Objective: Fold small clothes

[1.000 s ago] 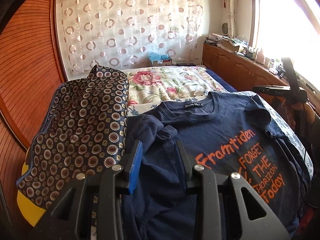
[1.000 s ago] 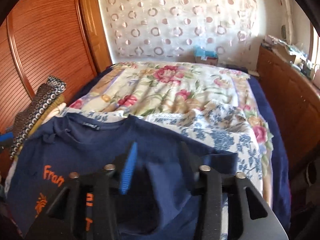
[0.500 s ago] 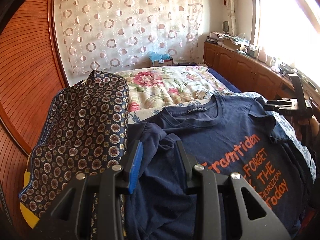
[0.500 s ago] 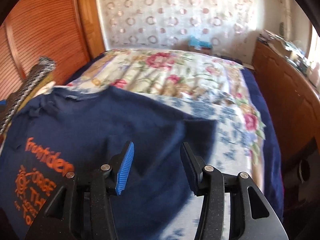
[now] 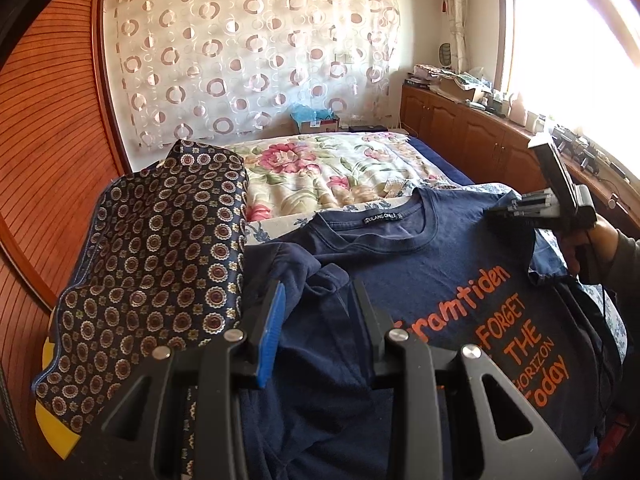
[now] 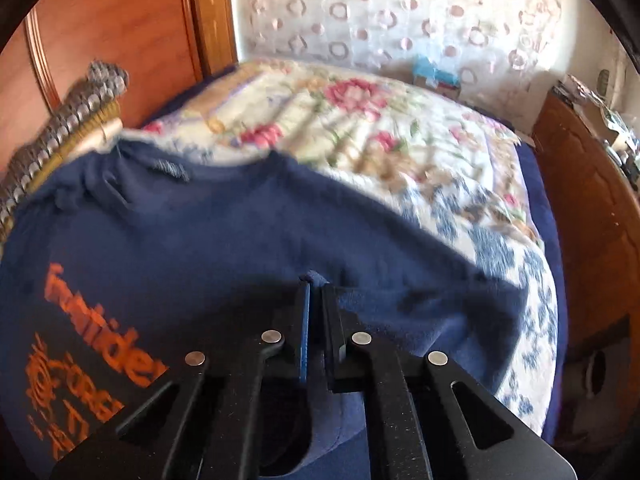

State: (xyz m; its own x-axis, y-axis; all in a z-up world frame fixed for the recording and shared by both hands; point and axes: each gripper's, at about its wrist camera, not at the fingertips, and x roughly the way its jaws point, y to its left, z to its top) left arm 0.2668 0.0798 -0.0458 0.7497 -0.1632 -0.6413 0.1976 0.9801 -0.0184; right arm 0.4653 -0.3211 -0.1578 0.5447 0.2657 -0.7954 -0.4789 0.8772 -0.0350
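On the bed (image 5: 352,168), over a floral cover, a navy tee (image 5: 460,280) lies face up, collar toward the far curtain (image 5: 248,60), orange print toward its near hem. Left of the tee a folded patterned cloth (image 5: 152,264) sits on a small stack, its near corner overhanging a yellow edge. Beyond the tee's collar the cover is bare right up to the curtain, with only a box (image 5: 316,122) at that far end. Wooden slatted panelling closes off the side past the stack; right of the tee, low wooden cabinets (image 5: 472,132) run under a bright window, their top crowded with small items.

The left gripper (image 5: 318,312) hovers over the tee's bunched left sleeve, jaws partly apart and pressing nothing. The right gripper (image 6: 314,292) has just snapped closed (the view is blurred) and its jaws pinch a fold of navy fabric at the tee's right sleeve, close to the bed's edge; a hand (image 5: 588,252) holds it. A strip of blue-flowered cover shows between the tee's right side and the dark blue bed border.
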